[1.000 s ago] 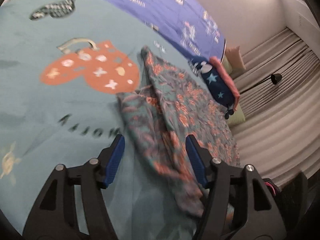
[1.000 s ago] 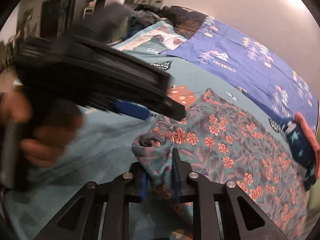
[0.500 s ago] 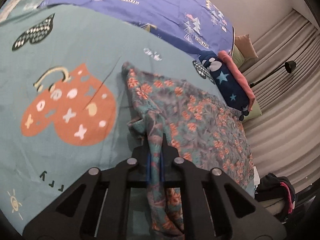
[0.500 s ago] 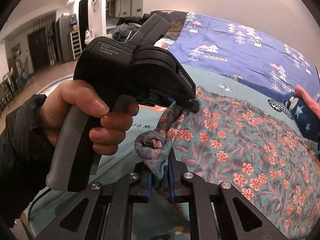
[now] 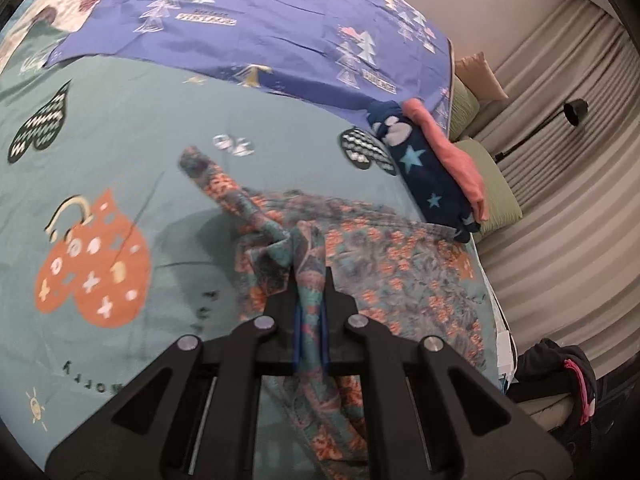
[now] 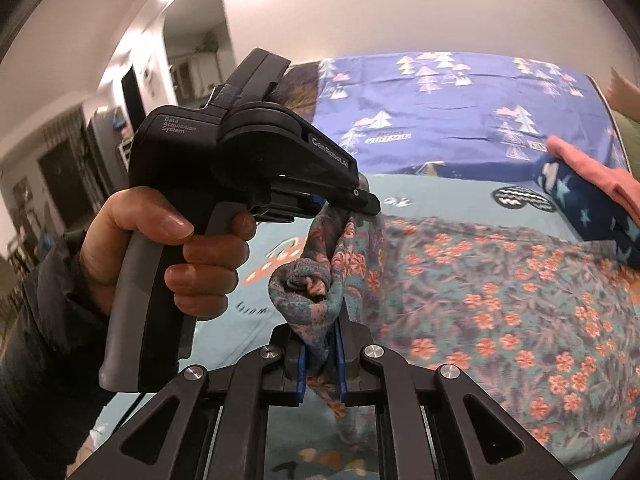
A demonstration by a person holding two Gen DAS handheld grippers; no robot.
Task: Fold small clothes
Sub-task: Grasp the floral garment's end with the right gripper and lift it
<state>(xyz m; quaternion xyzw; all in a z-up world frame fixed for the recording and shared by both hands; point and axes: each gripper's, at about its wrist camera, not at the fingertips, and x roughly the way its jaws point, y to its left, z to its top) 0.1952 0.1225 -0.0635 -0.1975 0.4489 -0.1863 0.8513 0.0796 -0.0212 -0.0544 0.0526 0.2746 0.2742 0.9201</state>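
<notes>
A teal garment with orange flowers (image 5: 408,272) lies spread on the teal bedsheet (image 5: 120,148). My left gripper (image 5: 310,280) is shut on a bunched edge of it, and the cloth rises off the sheet between the blue pads. In the right wrist view my right gripper (image 6: 320,344) is shut on another bunched corner of the floral garment (image 6: 500,304). The left gripper (image 6: 360,200) appears there too, held by a person's hand (image 6: 180,256), pinching the same cloth just above and behind mine.
A blue blanket with tree prints (image 5: 280,20) covers the far side of the bed. A navy star-patterned cloth (image 5: 424,172) with a pink cloth (image 5: 452,152) on it lies at the right edge, next to green cushions (image 5: 492,184). Curtains (image 5: 580,240) hang beyond.
The left gripper went from open over the garment to shut on its edge. Both grippers have since lifted, and the pinched corners now hang off the sheet.
</notes>
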